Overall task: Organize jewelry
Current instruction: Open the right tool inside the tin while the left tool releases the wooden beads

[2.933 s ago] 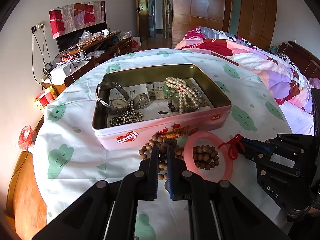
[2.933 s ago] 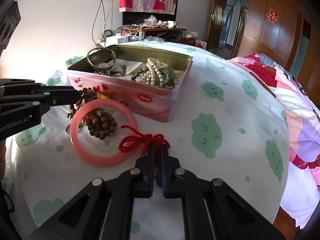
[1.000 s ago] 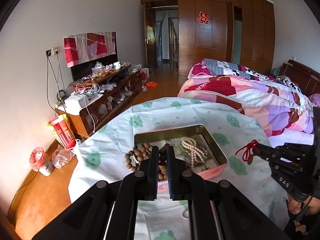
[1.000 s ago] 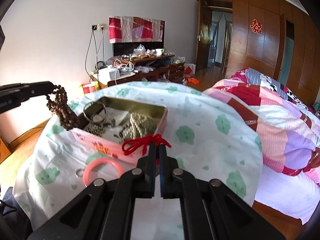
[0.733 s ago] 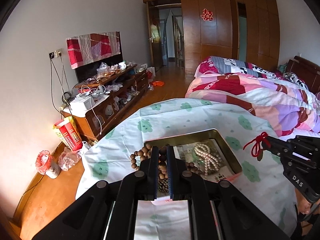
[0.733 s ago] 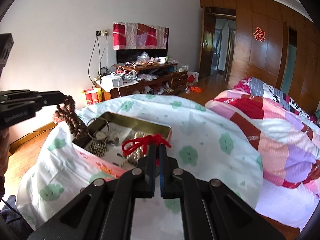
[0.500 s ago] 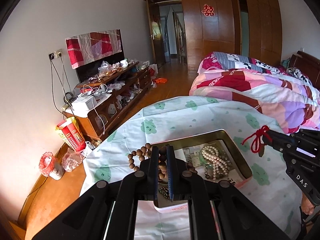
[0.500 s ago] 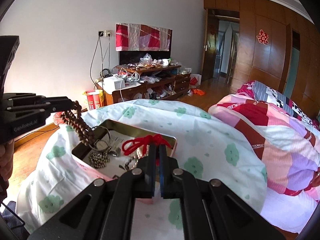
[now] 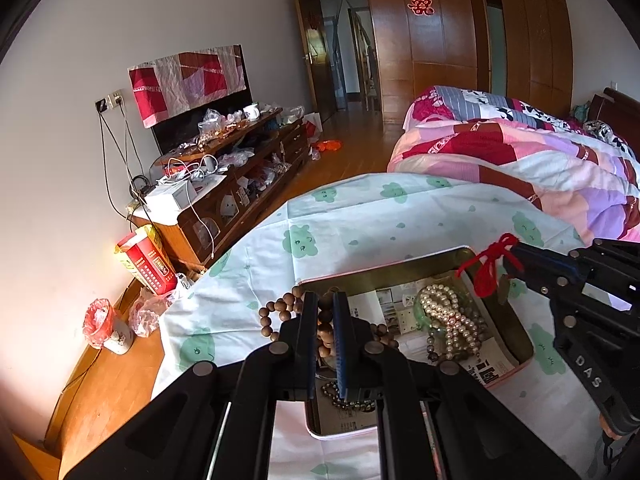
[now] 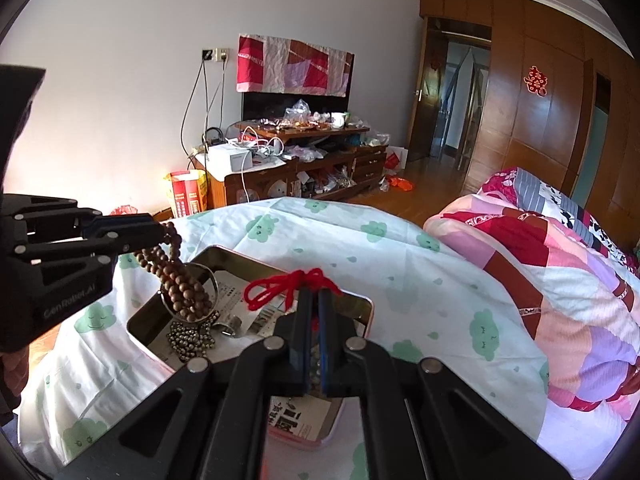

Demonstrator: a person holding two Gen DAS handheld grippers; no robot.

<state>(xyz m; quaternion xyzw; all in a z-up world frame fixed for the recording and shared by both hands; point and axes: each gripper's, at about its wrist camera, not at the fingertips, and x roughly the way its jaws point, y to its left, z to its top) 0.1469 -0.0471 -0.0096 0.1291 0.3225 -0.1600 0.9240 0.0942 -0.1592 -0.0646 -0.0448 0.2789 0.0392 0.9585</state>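
Above the tin point(image 9: 520, 364) | left gripper point(image 9: 325, 300) clenched on wooden beads point(image 10: 182, 288) | right gripper point(image 10: 314, 296) at 3 o'clock pinching red cord point(image 10: 280, 286)

- Left gripper point(image 9: 326, 300) clamped on wooden bead bracelet point(image 9: 280, 312), beads looping out to the left and hanging above the near-left part of open tin point(image 9: 524, 360).
- Right gripper point(image 9: 516, 258) at frame right, pinching red cord point(image 9: 486, 270) above the tin's far right corner.
- Pearl strand point(image 9: 452, 316) and small metal bead chain point(image 9: 340, 394) lying inside tin, on printed paper point(image 9: 390, 304).
- Tin resting on white cloth with green clouds point(image 9: 360, 220).
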